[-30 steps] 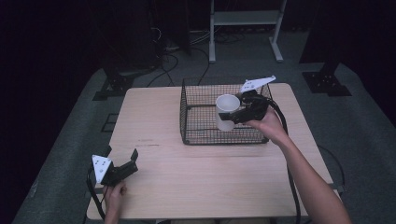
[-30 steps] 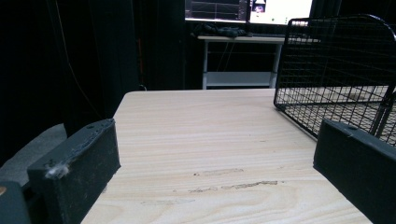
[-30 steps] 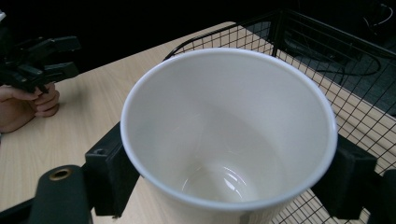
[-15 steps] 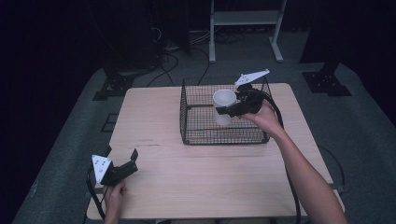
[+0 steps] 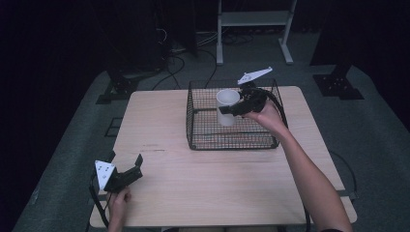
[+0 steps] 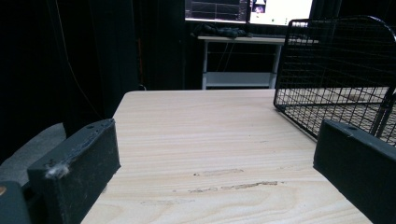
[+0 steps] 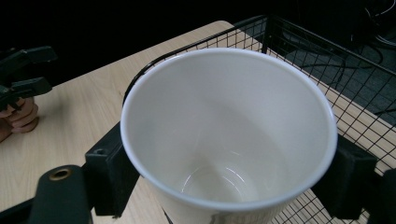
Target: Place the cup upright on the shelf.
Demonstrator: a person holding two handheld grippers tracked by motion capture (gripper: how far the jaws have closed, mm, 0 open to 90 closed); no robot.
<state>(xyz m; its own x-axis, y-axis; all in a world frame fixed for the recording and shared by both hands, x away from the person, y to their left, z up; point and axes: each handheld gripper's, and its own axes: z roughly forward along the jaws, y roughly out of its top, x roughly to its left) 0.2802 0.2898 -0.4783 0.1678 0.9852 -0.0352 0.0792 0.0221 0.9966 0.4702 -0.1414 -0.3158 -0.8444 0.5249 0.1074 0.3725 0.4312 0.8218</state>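
A white cup [image 5: 226,100] hangs upright in the middle of the black wire basket [image 5: 232,145], with my right gripper [image 5: 231,109] shut on its sides just below the rim. From the right gripper view I look down into the empty cup [image 7: 229,140]; my right gripper [image 7: 226,179] has one jaw pressed on each side of it. Its base is hidden, so I cannot tell if it touches the basket floor. My left gripper [image 5: 125,162] rests at the table's front left corner, open with nothing between its jaws. In its own view my left gripper [image 6: 217,140] frames bare wood.
The basket [image 6: 336,70] stands on the far right half of the wooden table [image 5: 217,183]. Dark floor, cables and a white metal stand [image 5: 251,19] lie beyond the far edge. The other hand [image 7: 18,116] shows far off at the left of the right gripper view.
My right gripper has carried the cup a little to the left and toward the far side of the basket. The left gripper has stayed put.
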